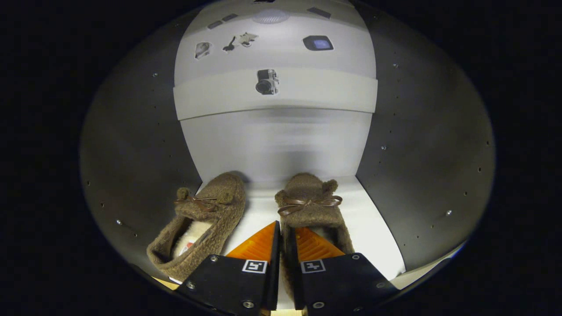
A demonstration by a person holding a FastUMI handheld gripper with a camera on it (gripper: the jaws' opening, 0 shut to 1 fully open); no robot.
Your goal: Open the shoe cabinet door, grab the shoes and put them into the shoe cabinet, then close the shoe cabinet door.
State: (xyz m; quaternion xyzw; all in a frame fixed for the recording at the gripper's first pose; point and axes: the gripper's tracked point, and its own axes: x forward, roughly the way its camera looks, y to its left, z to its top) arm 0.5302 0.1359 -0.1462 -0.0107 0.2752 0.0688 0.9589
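Shoe cabinet interior [281, 145]: a white back panel fills the centre of the frame, flanked by dark grey side walls with small screw holes at left and right; a white shelf board [377, 232] forms the floor in the lower centre.

Gripper [283, 239]: at the bottom centre, its two fingers nearly closed, pinching the inner side wall of the right-hand slipper at its opening. One finger sits inside the slipper, the other outside.

Right-hand brown fuzzy slipper with a satin bow [312, 202]: on the shelf board, lower centre, toe pointing at the back panel, long axis running straight away from the fingers.

Left-hand matching brown fuzzy slipper [206, 224]: lower left, beside the first and apart from it, free of the fingers, toe toward the back panel, heel angled out toward the left wall.
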